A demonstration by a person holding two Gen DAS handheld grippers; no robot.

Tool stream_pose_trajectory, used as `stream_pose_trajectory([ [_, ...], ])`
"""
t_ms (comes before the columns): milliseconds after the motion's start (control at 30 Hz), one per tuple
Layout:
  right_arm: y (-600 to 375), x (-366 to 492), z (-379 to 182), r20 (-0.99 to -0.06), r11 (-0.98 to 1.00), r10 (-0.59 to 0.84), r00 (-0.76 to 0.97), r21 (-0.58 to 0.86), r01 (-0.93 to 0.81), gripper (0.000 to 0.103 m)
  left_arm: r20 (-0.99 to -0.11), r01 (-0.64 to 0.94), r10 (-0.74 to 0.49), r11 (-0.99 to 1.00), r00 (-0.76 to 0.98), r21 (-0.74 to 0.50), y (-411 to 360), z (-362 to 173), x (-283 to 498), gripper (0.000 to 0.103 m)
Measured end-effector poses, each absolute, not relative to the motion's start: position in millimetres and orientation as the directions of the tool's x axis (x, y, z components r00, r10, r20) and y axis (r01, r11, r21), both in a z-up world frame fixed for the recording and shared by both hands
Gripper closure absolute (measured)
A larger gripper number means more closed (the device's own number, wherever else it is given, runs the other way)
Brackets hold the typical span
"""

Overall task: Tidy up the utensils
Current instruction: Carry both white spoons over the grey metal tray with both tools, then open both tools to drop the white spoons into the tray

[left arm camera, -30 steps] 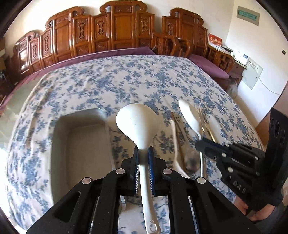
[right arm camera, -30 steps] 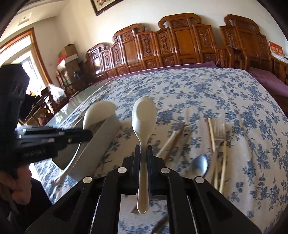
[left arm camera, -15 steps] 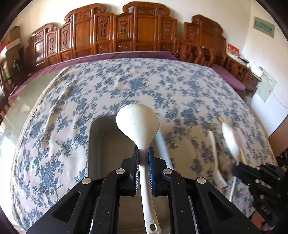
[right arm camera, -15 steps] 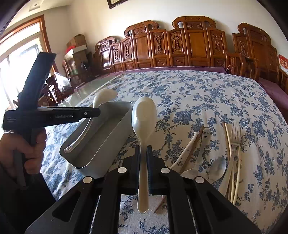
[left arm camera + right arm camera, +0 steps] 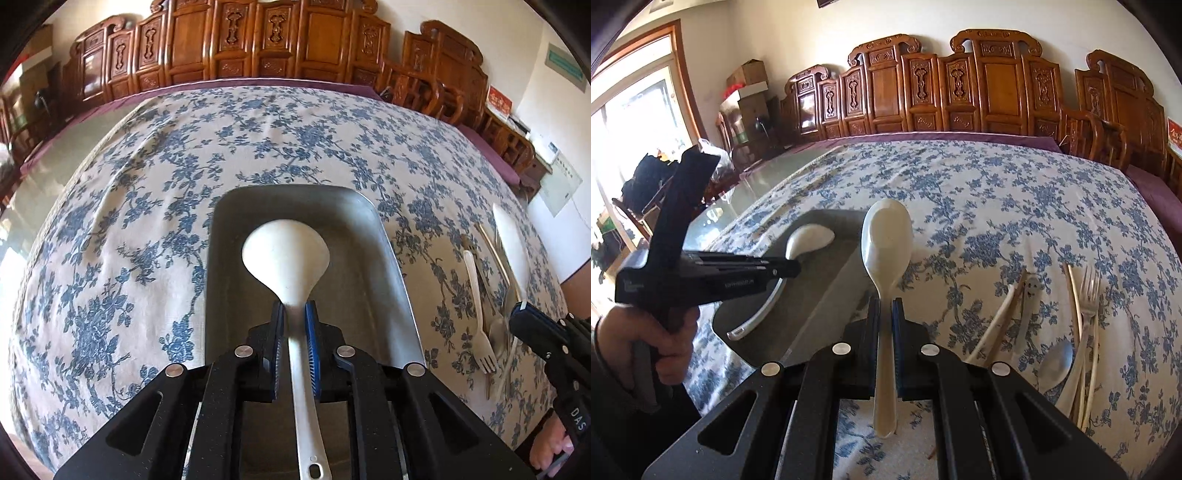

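Note:
My left gripper (image 5: 294, 314) is shut on the handle of a white ladle (image 5: 285, 254), whose bowl hangs inside the grey metal tray (image 5: 391, 251). In the right wrist view the ladle (image 5: 809, 238) and the left gripper (image 5: 792, 266) are over the tray (image 5: 812, 317). My right gripper (image 5: 885, 306) is shut on a cream rice spoon (image 5: 886, 236), held above the tablecloth just right of the tray. Loose utensils lie to the right: a white fork (image 5: 478, 314), a metal fork (image 5: 1089, 291), a metal spoon (image 5: 1057, 360) and chopsticks (image 5: 1073, 291).
A blue-flowered tablecloth (image 5: 147, 206) covers the table. Carved wooden chairs (image 5: 960, 85) line the far side. A glass table part (image 5: 768, 177) lies to the left. The right gripper also shows at the left wrist view's right edge (image 5: 517, 314).
My left gripper has swung left with the ladle, from beside the tray to over it, and lowered the bowl into it. The right gripper still holds its spoon, now nearer the tray.

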State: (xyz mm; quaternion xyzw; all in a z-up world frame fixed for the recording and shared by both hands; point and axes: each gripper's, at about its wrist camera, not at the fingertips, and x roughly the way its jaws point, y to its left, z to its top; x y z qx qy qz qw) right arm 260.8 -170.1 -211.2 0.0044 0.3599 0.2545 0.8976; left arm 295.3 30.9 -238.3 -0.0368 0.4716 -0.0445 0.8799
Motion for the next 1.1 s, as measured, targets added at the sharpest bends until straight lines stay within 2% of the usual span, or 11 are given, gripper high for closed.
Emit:
stream_pose_trajectory([
  [200, -149.3, 260.5, -197.6, -0.649, 0.864, 0.457, 0.608, 0.161, -0.478, 0.094, -0.807, 0.034, -0.118, 0.992, 0.579, -0.121, 45.4, -226.3, 291.4, 0.090],
  [500, -104.8, 275.8, -194.1, -0.667, 0.840, 0.507, 0.545, 0.241, -0.486, 0.094, -0.768, 0.016, -0.121, 0.990, 0.629, -0.142, 81.2, -203.6, 281.2, 0.090],
  [800, -54.9, 302.4, -222.8, -0.746, 0.852, 0.491, 0.450, 0.303, -0.427, 0.094, -0.757, -0.008, -0.093, 0.992, 0.646, -0.128, 108.5, -195.3, 280.1, 0.091],
  [1100, -27.5, 303.8, -241.3, -0.772, 0.838, 0.507, 0.382, 0.339, -0.427, 0.091, -0.746, -0.019, -0.075, 0.993, 0.662, -0.116, 115.7, -190.5, 278.0, 0.091],
])
